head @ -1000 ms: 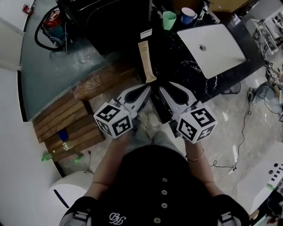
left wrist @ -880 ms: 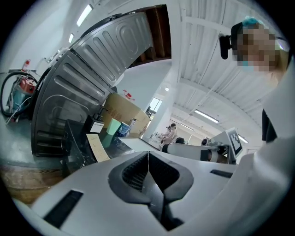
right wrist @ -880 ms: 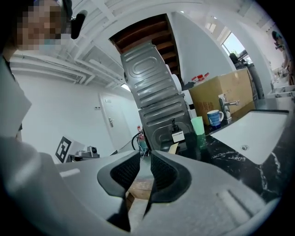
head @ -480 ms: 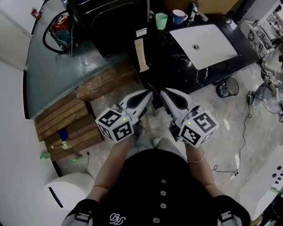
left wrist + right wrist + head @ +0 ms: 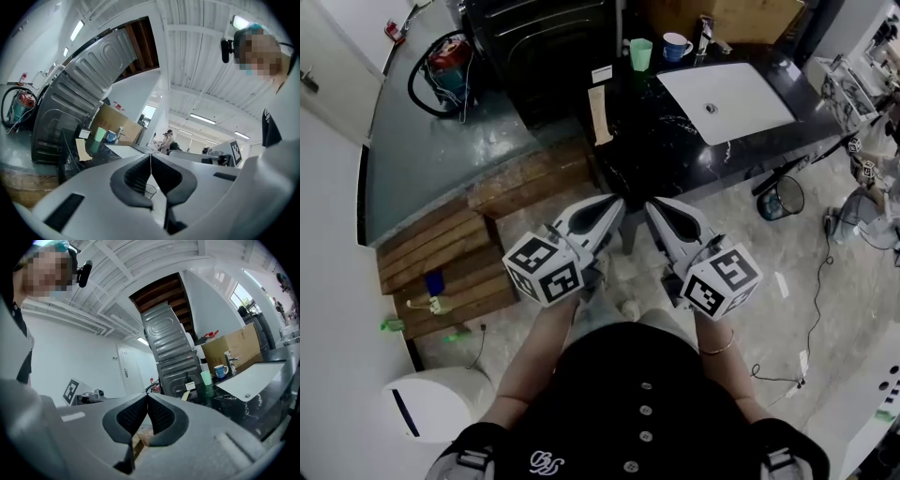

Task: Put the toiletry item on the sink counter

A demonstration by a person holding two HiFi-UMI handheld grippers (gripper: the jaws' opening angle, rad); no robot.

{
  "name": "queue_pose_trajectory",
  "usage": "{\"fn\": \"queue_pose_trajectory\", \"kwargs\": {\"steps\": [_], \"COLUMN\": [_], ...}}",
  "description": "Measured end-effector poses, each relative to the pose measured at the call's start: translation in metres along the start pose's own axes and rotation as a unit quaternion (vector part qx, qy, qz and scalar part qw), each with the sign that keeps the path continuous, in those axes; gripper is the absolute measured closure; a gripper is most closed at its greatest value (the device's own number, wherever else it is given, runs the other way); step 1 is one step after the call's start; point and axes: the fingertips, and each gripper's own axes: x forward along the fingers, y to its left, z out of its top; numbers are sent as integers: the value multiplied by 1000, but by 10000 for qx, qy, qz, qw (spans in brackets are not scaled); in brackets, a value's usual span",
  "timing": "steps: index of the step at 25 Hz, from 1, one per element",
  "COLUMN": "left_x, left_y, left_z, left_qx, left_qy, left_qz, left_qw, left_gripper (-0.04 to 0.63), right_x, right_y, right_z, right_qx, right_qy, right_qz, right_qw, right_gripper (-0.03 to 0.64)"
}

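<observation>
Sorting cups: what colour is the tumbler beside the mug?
Light green; the tumbler shows best in head view.

Toiletry tube [image 5: 599, 114]: it lay far off on the counter [image 5: 675, 155], and its print was too small for me to read.
Label card [image 5: 602, 73]: the writing was too small to tell.
Black appliance [image 5: 544, 37]: the head view's upper edge cut off its top.
Cardboard box [image 5: 727, 14]: the same edge cut it off.
My hands: they were hidden under the marker cubes of my left tool [image 5: 617, 200] and right tool [image 5: 652, 203].
Floor below the tools: each tool's own body covered it in both gripper views.
Bits on the wooden pallets [image 5: 441, 272]: blue and green, too small to name.
People far back [image 5: 168, 139]: they were too small to make out.
</observation>
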Motion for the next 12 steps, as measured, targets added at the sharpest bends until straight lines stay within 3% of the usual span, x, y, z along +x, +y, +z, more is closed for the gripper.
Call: {"fn": "queue_pose_trajectory", "kwargs": {"steps": [12], "left_x": [8], "left_y": [-36], "left_z": [-9], "left_qx": [324], "left_qy": [113], "left_qz": [-98], "left_qw": [9994], "left_gripper": [583], "right_x": [-23], "right_y": [3], "right_z": [2], "right_qx": [-99], "right_qy": [-114], "right_qz": [-69], "right_qw": [9999], "right_gripper": [614]}}
